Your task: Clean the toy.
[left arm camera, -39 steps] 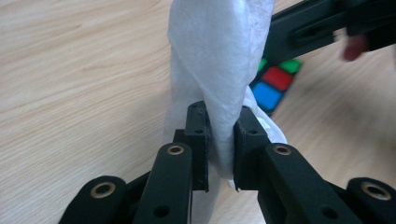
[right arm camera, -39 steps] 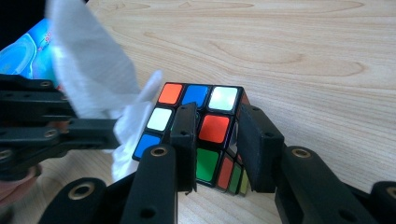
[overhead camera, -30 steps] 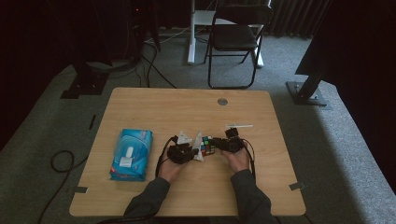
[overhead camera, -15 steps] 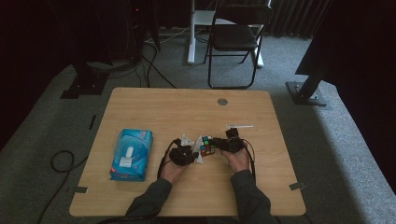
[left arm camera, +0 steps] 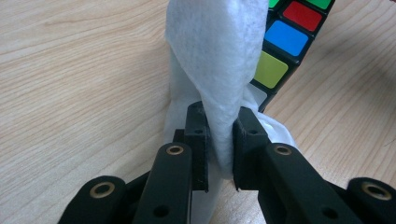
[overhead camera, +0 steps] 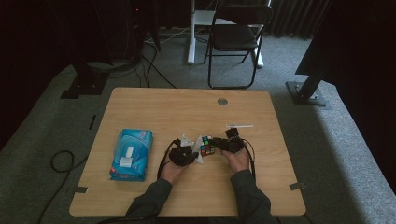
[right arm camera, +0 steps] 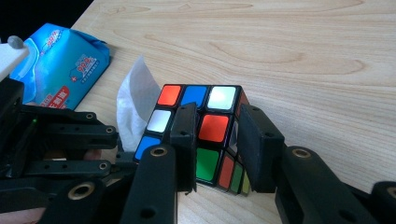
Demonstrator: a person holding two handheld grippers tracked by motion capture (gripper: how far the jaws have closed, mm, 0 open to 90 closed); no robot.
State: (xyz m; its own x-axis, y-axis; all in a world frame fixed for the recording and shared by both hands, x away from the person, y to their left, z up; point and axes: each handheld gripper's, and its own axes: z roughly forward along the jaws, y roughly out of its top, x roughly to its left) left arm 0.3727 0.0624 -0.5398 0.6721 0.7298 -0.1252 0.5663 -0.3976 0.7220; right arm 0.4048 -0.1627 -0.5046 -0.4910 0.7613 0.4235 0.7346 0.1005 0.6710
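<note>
My left gripper [left arm camera: 219, 140] is clamped on a white wipe [left arm camera: 215, 60], pressed against the puzzle cube [overhead camera: 207, 145] near the table's [overhead camera: 187, 107] front-centre. My right gripper [right arm camera: 217, 140] grips the cube's corner — blue wipe pack [overhead camera: 131, 154] well left.

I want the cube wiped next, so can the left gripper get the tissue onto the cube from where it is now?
Probably yes. The left gripper pinches the white tissue, and the cube sits right behind it with nothing between. The right gripper straddles one cube corner, so that side is blocked.
</note>
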